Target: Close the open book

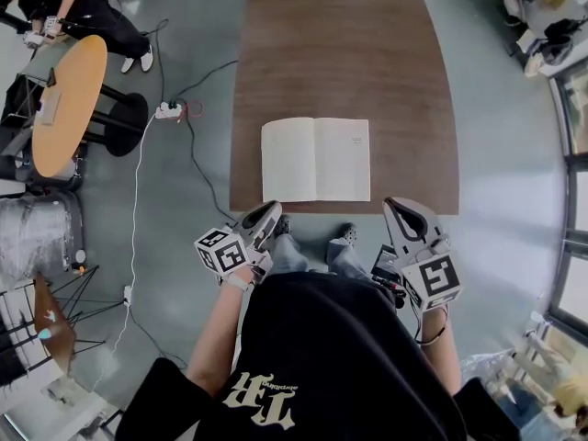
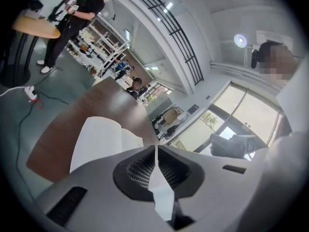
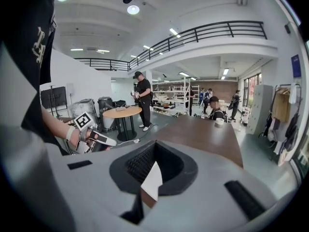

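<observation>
Beside the black shirt [image 1: 322, 356], the left gripper [image 1: 269, 211] and right gripper [image 1: 397, 208] are clenched, empty. The book [image 1: 315, 159] lies open on the table [image 1: 340, 53]; closing hasn't begun.

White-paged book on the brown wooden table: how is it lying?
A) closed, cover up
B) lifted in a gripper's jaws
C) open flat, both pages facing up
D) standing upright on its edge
C: the white-paged book lies spread flat on the brown wooden table, close to its near edge, both pages up. The left gripper and right gripper hang short of it, not touching it.
</observation>
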### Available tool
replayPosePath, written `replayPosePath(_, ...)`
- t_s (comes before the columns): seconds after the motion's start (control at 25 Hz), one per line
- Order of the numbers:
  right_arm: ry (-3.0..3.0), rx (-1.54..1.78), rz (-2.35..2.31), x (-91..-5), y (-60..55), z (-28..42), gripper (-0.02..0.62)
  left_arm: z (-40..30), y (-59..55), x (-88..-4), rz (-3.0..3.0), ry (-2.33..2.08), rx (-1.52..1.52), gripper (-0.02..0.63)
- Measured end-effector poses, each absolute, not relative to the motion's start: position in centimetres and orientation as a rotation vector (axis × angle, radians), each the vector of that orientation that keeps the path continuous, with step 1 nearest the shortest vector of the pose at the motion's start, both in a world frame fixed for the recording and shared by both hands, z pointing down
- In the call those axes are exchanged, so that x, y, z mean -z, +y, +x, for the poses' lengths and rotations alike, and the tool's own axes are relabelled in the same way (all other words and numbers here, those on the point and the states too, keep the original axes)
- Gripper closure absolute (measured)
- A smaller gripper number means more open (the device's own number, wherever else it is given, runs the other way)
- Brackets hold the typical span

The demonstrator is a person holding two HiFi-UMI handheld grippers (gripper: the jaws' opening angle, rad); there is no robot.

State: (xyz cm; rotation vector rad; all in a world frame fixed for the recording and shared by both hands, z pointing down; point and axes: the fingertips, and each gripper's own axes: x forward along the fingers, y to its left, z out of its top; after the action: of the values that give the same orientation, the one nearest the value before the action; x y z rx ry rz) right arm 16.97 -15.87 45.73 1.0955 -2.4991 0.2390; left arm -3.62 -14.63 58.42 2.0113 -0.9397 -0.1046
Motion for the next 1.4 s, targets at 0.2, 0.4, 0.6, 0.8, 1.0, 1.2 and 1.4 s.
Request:
replayPosePath(0.2,-2.494,-0.215,1.046,-45.8,-15.6,16.6,0.607,-3.6,-14.9,-60.8,1.863,-0.937,0.223,0.507)
replayPosePath(0.4,-2.485,-0.182,0.994,-46.2,-15.0,17.1,0.607,-3.1,-14.7,-63.8,1.729,-0.916,0.313,0.457)
replayPosePath(0.6,-2.464,-0.178,0.980,-46.9,-14.7,18.3,0.607,-3.4,-15.3,-67.1,1.594,-0.966,0.402,0.415)
replayPosePath(0.8,-2.452,-0.181,0.980,-46.8,-14.4,19.2,0.607,-1.9,-15.9,-68.9,1.478,-0.931,0.554,0.390)
replayPosePath(1.0,-2.431,-0.190,0.956,-47.7,-14.0,20.1,0.607,-1.7,-15.8,-72.2,1.398,-0.965,0.596,0.390)
replayPosePath(1.2,-2.411,-0.183,0.942,-48.0,-13.6,20.8,0.609,-2.0,-16.1,-74.8,1.332,-1.001,0.620,0.382)
replayPosePath(1.4,-2.397,-0.198,0.935,-48.8,-13.4,21.3,0.607,-2.7,-16.5,-77.0,1.255,-1.035,0.665,0.374)
